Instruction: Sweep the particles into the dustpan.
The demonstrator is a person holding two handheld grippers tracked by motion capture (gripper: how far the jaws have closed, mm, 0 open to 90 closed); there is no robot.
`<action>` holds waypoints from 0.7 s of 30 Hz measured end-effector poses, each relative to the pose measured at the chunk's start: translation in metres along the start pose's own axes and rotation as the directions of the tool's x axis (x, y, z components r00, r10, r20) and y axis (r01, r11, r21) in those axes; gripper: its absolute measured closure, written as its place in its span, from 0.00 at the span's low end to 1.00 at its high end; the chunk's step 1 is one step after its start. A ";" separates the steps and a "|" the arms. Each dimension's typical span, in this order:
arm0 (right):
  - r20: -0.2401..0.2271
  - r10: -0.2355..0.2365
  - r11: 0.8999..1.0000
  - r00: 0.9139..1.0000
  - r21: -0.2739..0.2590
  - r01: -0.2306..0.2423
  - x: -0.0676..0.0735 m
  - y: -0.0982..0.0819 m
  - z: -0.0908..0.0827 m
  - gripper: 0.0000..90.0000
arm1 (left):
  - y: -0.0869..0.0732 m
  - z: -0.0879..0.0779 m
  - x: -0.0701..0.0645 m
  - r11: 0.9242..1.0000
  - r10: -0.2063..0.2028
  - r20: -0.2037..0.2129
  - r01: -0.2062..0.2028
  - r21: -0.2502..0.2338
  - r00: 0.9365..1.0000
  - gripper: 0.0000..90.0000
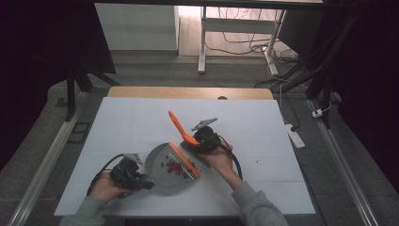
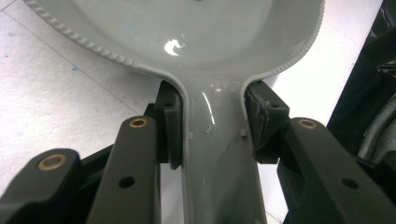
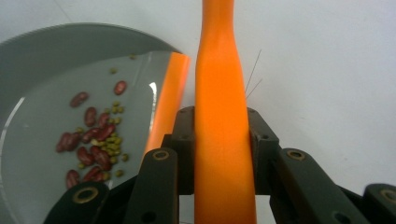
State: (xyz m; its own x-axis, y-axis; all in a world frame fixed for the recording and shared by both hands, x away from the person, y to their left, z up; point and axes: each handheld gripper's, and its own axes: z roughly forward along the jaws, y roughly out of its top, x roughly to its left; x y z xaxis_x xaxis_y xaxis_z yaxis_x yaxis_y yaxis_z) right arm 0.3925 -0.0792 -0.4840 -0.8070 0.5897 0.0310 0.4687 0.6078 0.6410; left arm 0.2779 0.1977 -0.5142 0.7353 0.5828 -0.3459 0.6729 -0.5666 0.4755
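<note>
1. The left tool clenches the handle of a grey dustpan; in the left gripper view its pads press both sides of that handle.
2. The dustpan lies flat on the white tabletop, its orange lip toward the right hand.
3. Red beans and small green beans sit inside the pan, near the lip.
4. The right tool grips the orange brush handle, jaws closed on it.
5. The brush stands just beside the pan's lip, its handle slanting up and away.
</note>
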 end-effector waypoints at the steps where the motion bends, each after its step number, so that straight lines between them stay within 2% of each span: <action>1: -0.019 -0.006 1.000 1.000 0.002 0.006 0.005 0.000 0.002 0.78 | 0.000 0.000 0.000 1.000 0.000 0.000 0.000 0.000 1.000 0.68; 8: -0.039 -0.012 1.000 0.999 -0.019 0.011 0.021 0.000 0.005 0.78 | 0.000 0.000 0.000 1.000 0.001 0.000 -0.001 0.002 1.000 0.68; 11: -0.097 0.024 0.998 0.995 -0.058 -0.030 0.027 0.002 0.004 0.78 | 0.000 0.000 0.000 1.000 0.001 -0.001 -0.001 0.002 1.000 0.68; 12: -0.142 0.018 0.997 0.990 -0.074 -0.029 0.037 0.005 0.005 0.78 | 0.000 0.000 0.000 1.000 0.002 -0.001 -0.002 0.004 1.000 0.68; 13: -0.163 0.009 0.997 0.987 -0.075 -0.022 0.043 0.008 0.006 0.78 | 0.000 0.000 0.001 1.000 0.003 -0.001 -0.003 0.004 1.000 0.68; 14: -0.163 0.009 0.997 0.987 -0.075 -0.022 0.043 0.008 0.006 0.78 | 0.000 0.000 0.000 1.000 0.003 -0.001 -0.003 0.004 1.000 0.68; 16: -0.193 -0.027 0.996 0.981 -0.092 0.009 0.054 0.012 0.006 0.78 | 0.000 0.000 0.000 1.000 0.003 -0.001 -0.003 0.003 1.000 0.68; 18: -0.194 -0.046 0.993 0.980 -0.118 0.023 0.059 0.017 0.002 0.78 | 0.000 0.000 0.000 1.000 0.003 -0.001 -0.003 0.002 1.000 0.68; 21: -0.174 -0.050 0.988 0.983 -0.155 0.023 0.054 0.020 -0.008 0.78 | 0.000 0.000 0.000 1.000 0.003 0.000 -0.003 0.002 1.000 0.68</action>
State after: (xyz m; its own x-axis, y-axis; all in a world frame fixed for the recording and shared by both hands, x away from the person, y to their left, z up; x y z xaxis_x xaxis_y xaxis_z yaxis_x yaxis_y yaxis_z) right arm 0.3555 -0.0390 -0.4634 -0.8799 0.4565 0.1319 0.3885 0.5313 0.7528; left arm 0.2780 0.1980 -0.5146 0.7375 0.5810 -0.3443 0.6705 -0.5696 0.4753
